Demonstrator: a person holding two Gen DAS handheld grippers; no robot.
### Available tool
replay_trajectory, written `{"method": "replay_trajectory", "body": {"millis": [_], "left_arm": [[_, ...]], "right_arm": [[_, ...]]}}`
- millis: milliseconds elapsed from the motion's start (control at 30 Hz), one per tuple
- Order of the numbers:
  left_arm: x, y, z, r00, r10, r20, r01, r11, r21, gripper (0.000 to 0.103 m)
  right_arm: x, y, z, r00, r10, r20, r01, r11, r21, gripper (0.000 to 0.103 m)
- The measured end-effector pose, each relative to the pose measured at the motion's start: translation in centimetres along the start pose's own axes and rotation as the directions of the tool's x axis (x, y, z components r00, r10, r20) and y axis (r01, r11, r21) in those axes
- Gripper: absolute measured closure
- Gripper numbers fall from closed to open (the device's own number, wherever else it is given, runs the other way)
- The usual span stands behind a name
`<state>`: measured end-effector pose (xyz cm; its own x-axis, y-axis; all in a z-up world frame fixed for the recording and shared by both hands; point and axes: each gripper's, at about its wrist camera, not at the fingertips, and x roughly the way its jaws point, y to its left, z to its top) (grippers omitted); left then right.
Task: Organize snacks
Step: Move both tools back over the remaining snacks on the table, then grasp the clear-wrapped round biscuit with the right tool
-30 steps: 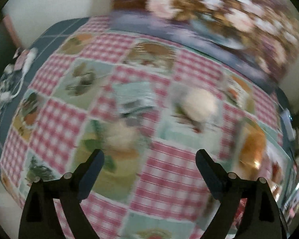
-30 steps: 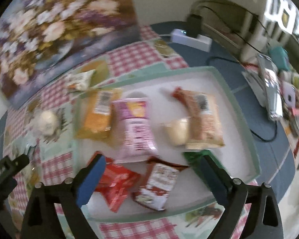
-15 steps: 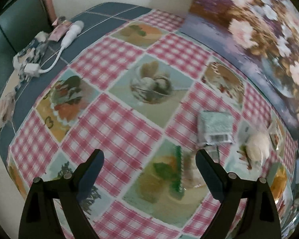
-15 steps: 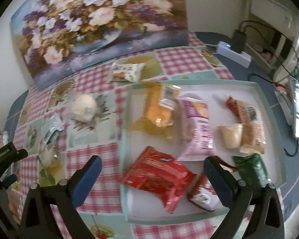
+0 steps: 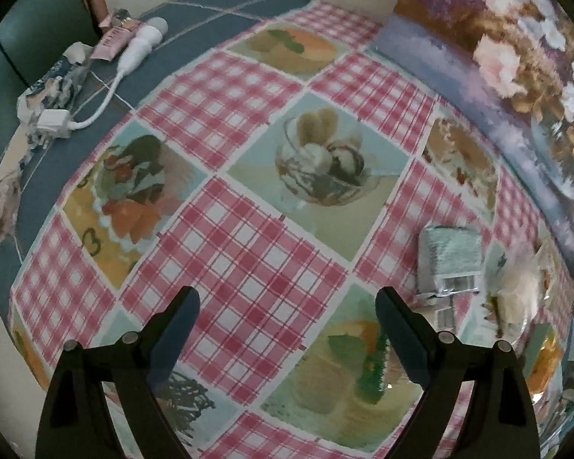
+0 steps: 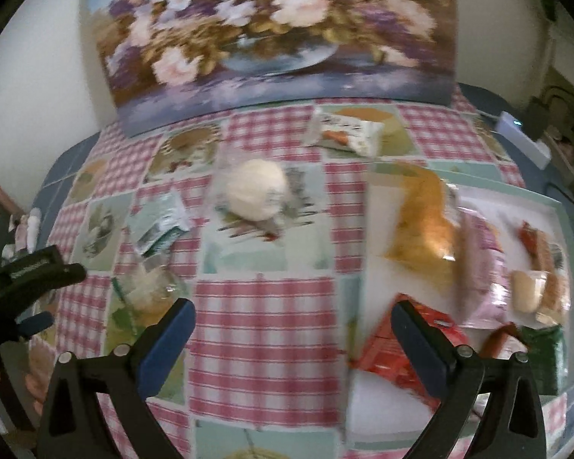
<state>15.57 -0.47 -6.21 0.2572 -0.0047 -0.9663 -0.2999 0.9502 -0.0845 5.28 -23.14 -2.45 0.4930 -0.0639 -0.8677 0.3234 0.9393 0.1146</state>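
In the right wrist view a pale green tray (image 6: 367, 252) on the right holds several snack packs: an orange bag (image 6: 424, 225), a pink bag (image 6: 482, 267), a red pack (image 6: 405, 348). Loose on the checked cloth lie a white round bun (image 6: 254, 191), a white packet (image 6: 346, 132), a mint green packet (image 6: 160, 225) and a clear-wrapped bun (image 6: 149, 290). My right gripper (image 6: 292, 332) is open and empty above the cloth. My left gripper (image 5: 287, 317) is open and empty; the mint packet (image 5: 449, 256) and bun (image 5: 516, 290) lie to its right.
A flower painting (image 6: 271, 34) leans on the wall behind the table. A white cable and plug (image 5: 95, 88) and small items lie at the table's far left corner. A white power strip (image 6: 520, 137) sits at the far right. The left gripper shows in the right wrist view (image 6: 30, 287).
Both grippers have swung left. The right view has moved from over the tray to the loose snacks on the cloth. The left view has turned toward the table's left corner. Both stay open.
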Motion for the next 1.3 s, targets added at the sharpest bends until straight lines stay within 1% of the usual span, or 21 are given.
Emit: {"method": "replay_trajectory", "body": {"millis": [167, 400, 700, 933, 1033, 1200, 1233, 1300], "left_arm": [[1.8, -0.4, 0.1, 0.999, 0.022, -0.039, -0.021, 0.999, 0.029, 0.010], [2.5, 0.2, 1.1, 0.998, 0.053, -0.031, -0.053, 0.998, 0.023, 0.010], [1.9, 3.6, 2.7, 0.998, 0.069, -0.003, -0.069, 0.997, -0.035, 0.010], [1.4, 7.0, 3.8, 0.998, 0.070, 0.010, -0.069, 0.995, -0.067, 0.010], [1.1, 8.7, 3.8, 0.997, 0.071, 0.007, -0.070, 0.995, -0.073, 0.010], [1.3, 10.2, 4.2, 0.997, 0.074, 0.006, -0.073, 0.995, -0.075, 0.010], [1.5, 9.5, 3.8, 0.997, 0.076, 0.008, -0.076, 0.994, -0.077, 0.010], [1.3, 9.6, 3.9, 0.997, 0.078, 0.010, -0.077, 0.994, -0.074, 0.010]], "right_arm": [[1.7, 2.4, 0.1, 0.999, 0.020, -0.032, -0.021, 0.999, -0.037, 0.000], [4.2, 5.7, 0.2, 0.997, 0.015, -0.076, -0.024, 0.994, -0.111, 0.000], [5.7, 9.5, 0.0, 0.993, 0.033, -0.111, -0.055, 0.979, -0.194, 0.000], [6.2, 11.5, -0.2, 0.992, 0.045, -0.121, -0.071, 0.972, -0.226, 0.000], [6.7, 12.2, -0.4, 0.991, 0.040, -0.127, -0.069, 0.968, -0.240, 0.000], [7.9, 13.5, -1.0, 0.990, 0.017, -0.139, -0.055, 0.960, -0.275, 0.000], [8.2, 13.6, -1.1, 0.990, 0.013, -0.143, -0.054, 0.958, -0.282, 0.000], [8.6, 14.0, -1.4, 0.990, -0.006, -0.140, -0.036, 0.954, -0.299, 0.000]]}}
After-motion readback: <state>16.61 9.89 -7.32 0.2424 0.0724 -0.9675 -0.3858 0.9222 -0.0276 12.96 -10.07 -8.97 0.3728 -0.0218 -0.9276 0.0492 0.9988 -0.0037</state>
